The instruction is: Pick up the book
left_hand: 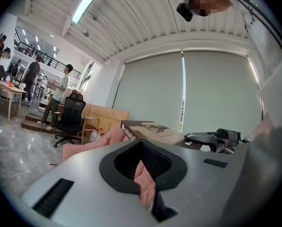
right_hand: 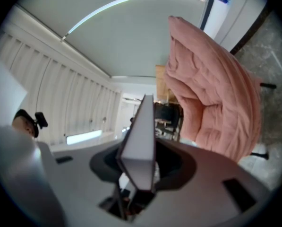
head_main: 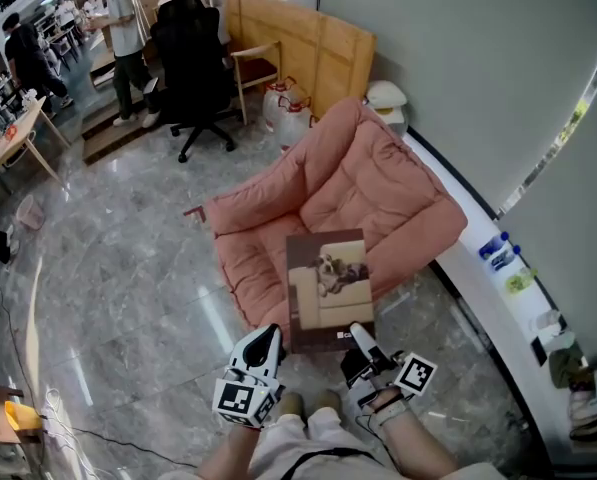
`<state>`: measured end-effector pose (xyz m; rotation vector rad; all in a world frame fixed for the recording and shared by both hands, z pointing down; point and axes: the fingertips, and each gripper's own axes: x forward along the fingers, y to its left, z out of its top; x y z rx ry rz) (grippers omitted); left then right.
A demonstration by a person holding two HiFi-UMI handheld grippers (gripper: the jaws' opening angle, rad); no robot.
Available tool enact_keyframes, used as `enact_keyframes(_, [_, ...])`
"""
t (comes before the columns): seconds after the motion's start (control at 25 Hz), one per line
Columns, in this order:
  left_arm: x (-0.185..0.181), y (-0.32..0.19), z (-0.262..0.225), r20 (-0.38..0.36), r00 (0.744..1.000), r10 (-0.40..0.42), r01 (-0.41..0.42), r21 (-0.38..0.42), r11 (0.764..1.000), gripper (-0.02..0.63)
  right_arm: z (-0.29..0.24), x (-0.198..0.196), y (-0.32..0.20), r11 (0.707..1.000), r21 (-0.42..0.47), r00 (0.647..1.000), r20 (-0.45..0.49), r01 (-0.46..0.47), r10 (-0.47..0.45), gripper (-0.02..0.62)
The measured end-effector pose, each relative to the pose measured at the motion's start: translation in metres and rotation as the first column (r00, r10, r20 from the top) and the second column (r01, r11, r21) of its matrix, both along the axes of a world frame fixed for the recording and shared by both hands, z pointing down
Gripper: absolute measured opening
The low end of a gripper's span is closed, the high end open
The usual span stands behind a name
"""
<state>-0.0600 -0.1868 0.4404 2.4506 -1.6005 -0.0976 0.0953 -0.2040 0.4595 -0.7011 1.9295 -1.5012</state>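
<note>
The right claw (head_main: 359, 336) clamps the near short edge of the book (head_main: 327, 286), which is held cover-up and roughly level over the pink floor chair (head_main: 378, 173) with its long axis pointing away from the person, while the left claw (head_main: 269, 336) beside it is slightly parted and empty.

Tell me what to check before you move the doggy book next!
1. Right gripper clamped on the book: ok.
2. Book lifted clear of the pink floor chair: ok.
3. Grip deep enough: not ok, only the book's near edge is pinched, so it might droop.
4. Left gripper free to help: ok, nothing held.
5. Bottles out of the way: ok.
</note>
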Motion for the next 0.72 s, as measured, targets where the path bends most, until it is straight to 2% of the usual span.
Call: enact_keyframes(0.72, [0.0027,0.0030,0.0070,-0.007,1.000,-0.006,0.006,-0.019,1.000,0.021,0.0017,0.0052,0.0012,1.000,-0.003,1.000,0.003,-0.010,0.010,0.160])
